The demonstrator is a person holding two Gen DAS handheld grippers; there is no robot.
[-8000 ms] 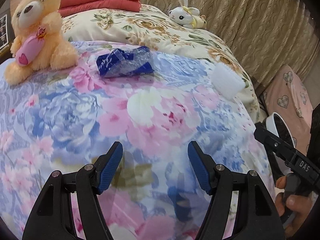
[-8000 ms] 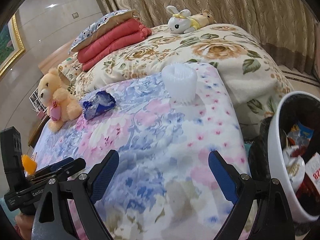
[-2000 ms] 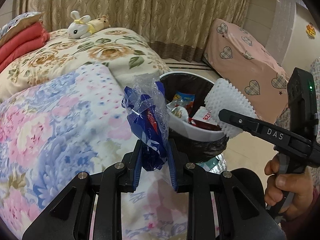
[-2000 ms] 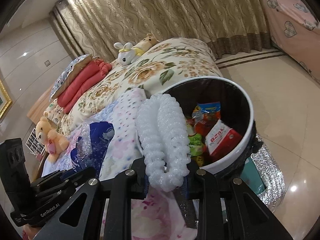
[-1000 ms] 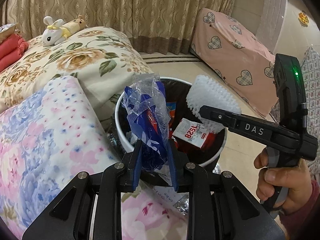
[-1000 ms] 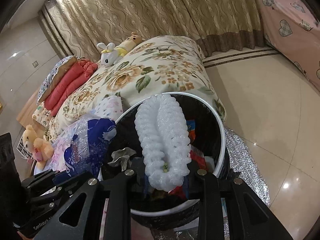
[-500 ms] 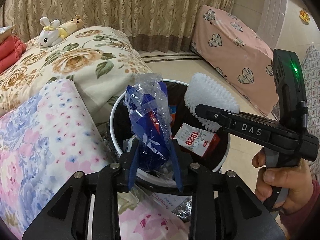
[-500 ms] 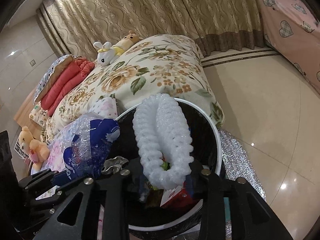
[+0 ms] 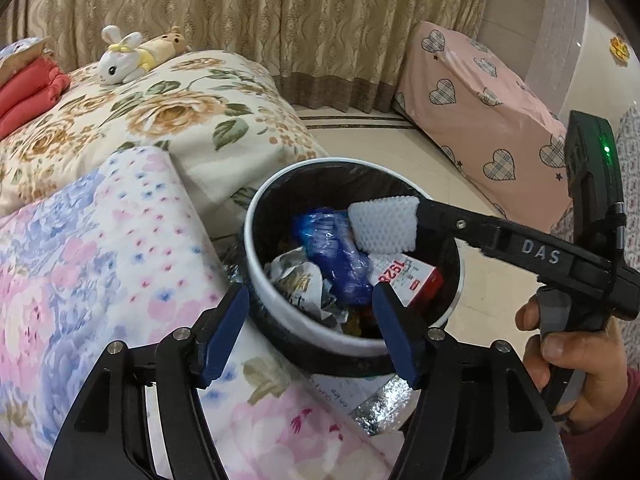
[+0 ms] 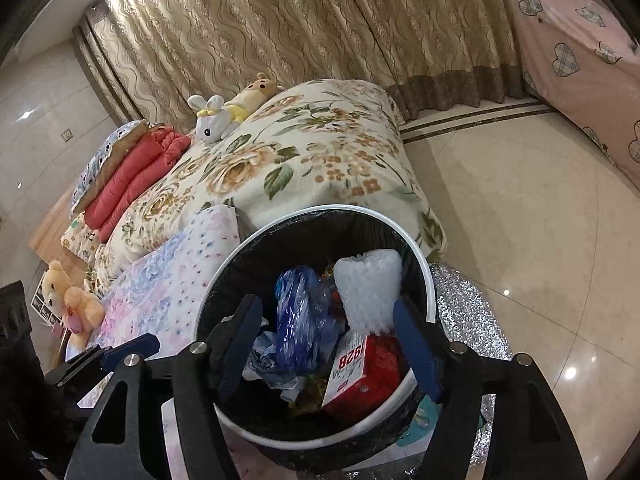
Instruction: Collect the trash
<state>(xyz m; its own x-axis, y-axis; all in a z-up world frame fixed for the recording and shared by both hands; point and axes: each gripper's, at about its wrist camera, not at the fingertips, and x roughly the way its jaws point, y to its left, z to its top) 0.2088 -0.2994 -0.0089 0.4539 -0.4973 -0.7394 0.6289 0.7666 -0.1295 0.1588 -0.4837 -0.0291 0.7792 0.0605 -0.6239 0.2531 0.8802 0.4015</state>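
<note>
Both the left gripper (image 9: 312,332) and right gripper (image 10: 328,344) gaped wide and empty over the bin (image 9: 256,276), so the blue wrapper (image 9: 336,256) and foam net (image 10: 368,288) dropped inside.

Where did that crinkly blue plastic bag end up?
The blue bag lies inside the bin, left of the white foam in the right wrist view and above the red box, among other trash.

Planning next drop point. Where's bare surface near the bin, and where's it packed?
Free: pastel floral quilt left of the white-rimmed bin; glossy tile floor to its right. Crowded: bin holds blue plastic wrapper, white foam net, red-white carton, under both open claws.
</note>
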